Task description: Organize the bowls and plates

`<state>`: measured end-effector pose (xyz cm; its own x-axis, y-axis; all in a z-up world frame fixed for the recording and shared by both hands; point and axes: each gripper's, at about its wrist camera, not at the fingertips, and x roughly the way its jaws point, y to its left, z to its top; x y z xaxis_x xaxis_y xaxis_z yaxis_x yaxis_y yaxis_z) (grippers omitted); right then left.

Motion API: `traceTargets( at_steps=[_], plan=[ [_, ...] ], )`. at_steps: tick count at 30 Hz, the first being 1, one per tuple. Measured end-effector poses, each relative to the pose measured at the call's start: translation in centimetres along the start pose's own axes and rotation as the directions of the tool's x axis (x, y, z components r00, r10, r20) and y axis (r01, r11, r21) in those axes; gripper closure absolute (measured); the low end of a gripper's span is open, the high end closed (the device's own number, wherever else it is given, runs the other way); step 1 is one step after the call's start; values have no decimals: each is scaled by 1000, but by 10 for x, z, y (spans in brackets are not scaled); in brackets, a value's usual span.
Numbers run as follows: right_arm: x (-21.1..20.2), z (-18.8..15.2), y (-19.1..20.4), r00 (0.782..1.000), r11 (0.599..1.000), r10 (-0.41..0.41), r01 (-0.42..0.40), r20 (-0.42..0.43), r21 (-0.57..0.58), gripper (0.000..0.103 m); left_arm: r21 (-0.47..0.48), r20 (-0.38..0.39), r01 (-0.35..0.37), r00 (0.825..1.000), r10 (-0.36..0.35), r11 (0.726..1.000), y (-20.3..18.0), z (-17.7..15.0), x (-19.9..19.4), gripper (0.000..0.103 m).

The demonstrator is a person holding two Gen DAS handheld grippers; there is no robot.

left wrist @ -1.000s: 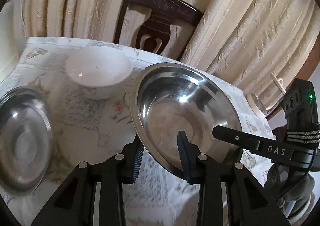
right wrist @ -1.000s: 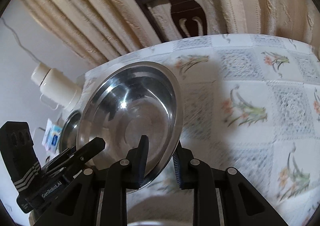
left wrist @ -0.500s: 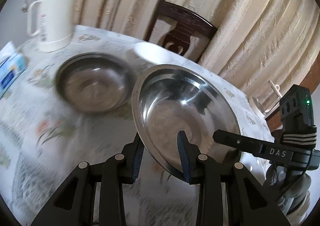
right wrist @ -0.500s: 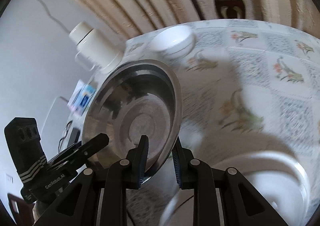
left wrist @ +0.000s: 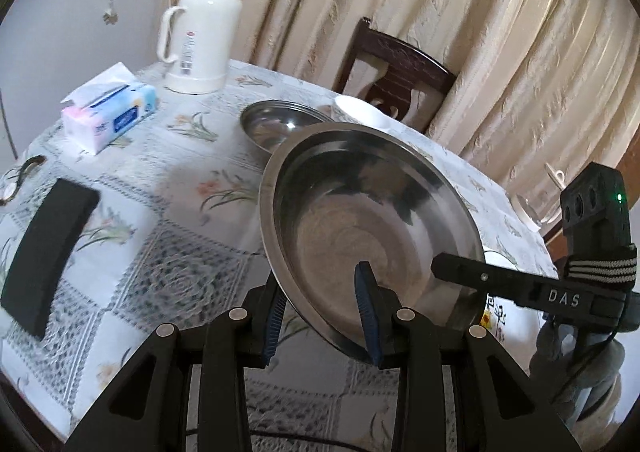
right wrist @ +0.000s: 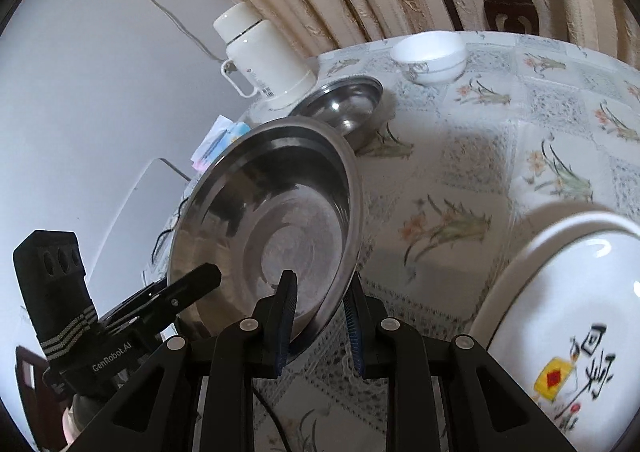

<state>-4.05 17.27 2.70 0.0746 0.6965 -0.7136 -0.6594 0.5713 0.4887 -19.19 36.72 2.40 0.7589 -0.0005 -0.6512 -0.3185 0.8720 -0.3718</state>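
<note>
Both grippers hold one wide steel dish (left wrist: 368, 228) tilted above the flowered tablecloth. My left gripper (left wrist: 320, 304) is shut on its near rim, one finger under and one inside. My right gripper (left wrist: 460, 268) clamps the rim from the right. In the right wrist view the same dish (right wrist: 276, 220) sits in my right gripper (right wrist: 320, 292), with the left gripper (right wrist: 200, 280) on its left rim. A smaller steel bowl (left wrist: 280, 124) and a white bowl (left wrist: 362, 110) rest at the far side of the table. A white printed dish (right wrist: 560, 312) lies near right.
A white thermos (left wrist: 202, 28) and a tissue pack (left wrist: 110, 112) stand at the far left corner. A flat black object (left wrist: 48, 252) lies by the left table edge. A dark wooden chair (left wrist: 396, 68) stands behind the table against cream curtains.
Both grippers have carried the steel dish up and back towards the near left. The steel bowl and white bowl now lie farther off, and the thermos and tissue pack have come into view.
</note>
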Motion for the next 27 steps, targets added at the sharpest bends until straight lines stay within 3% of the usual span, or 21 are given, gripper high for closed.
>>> traceTargets(
  at_steps=[12,27],
  plan=[
    [7,-17,-5,995,995,-102,102,3,3,78,-7,-51,41,998,-41,999,-1,-23,19,68],
    [29,-21,-2,984,983,-179,179,2,-49,78,-6,-81,8,997,-9,1000,15,-32,46,68]
  ],
)
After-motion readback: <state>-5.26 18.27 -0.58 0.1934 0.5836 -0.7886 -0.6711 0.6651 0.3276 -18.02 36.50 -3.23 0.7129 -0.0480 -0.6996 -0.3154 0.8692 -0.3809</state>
